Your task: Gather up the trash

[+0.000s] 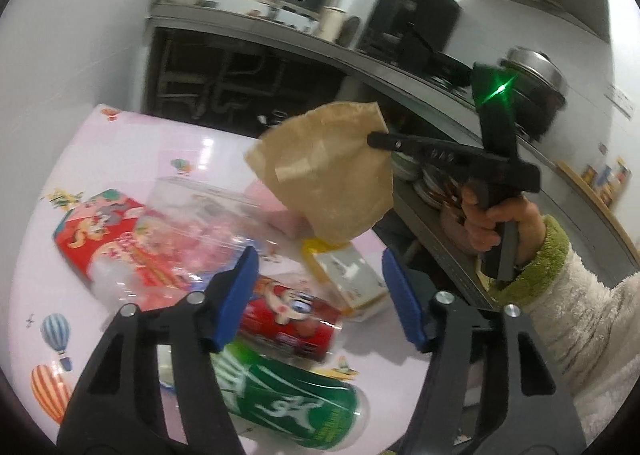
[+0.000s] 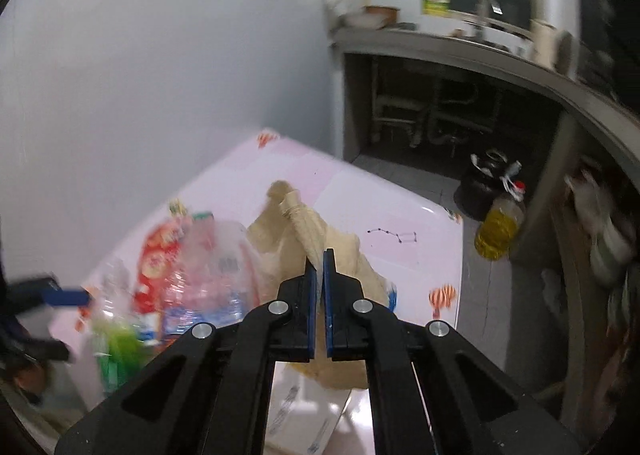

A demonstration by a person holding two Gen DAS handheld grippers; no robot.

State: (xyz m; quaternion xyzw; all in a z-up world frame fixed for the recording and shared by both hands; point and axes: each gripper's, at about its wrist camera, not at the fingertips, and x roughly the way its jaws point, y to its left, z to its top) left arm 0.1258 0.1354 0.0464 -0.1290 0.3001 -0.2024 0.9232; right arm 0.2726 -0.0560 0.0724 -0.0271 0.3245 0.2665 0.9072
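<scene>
Up above the pink table [image 1: 132,143], the right gripper [image 2: 319,255] has its blue pads pressed together on a crumpled brown paper bag [image 2: 288,239], pinching it near its upper edge. From the left wrist view, that same paper bag [image 1: 324,171] hangs in the air from the tip of the right gripper [image 1: 374,138], clear of the litter below it. The person's right hand [image 1: 500,219] wraps the handle, with a fuzzy white sleeve [image 1: 576,319] and green cuff behind it.

The left gripper [image 1: 318,297] is spread wide with nothing between its pads [image 1: 240,295]. It hovers over the pile on the table: a red can [image 1: 292,319] lies on its side just under the gap, a green can [image 1: 288,395] lies nearer the camera, a clear plastic bottle [image 1: 188,239] sits to the left atop a red snack packet [image 1: 96,231], and a small white carton [image 1: 348,279] lies beneath the hanging bag.
</scene>
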